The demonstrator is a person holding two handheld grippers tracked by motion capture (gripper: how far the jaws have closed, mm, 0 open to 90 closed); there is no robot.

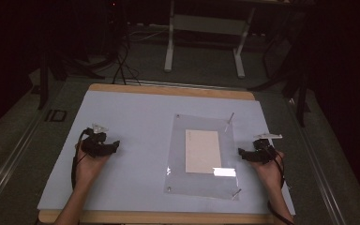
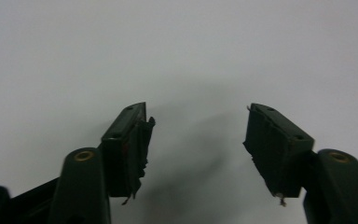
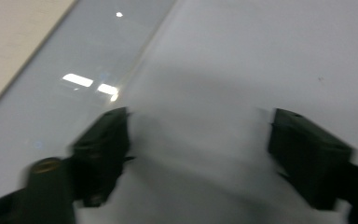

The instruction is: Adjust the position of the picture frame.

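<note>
A clear plastic sheet lies flat on the pale blue table mat, right of centre, with a beige card under or on it. My left gripper rests on the mat well left of the sheet, jaws wide apart and nothing between them; in the left gripper view the left gripper faces bare mat. My right gripper sits just off the sheet's right edge, pointing at it. In the right gripper view the right gripper is open and blurred, with the clear sheet and the beige card at upper left.
A thin metal pin lies at the sheet's far right corner and another pin at its near right corner. The wooden table edge runs along the back. White desk legs and cables stand on the dark floor beyond.
</note>
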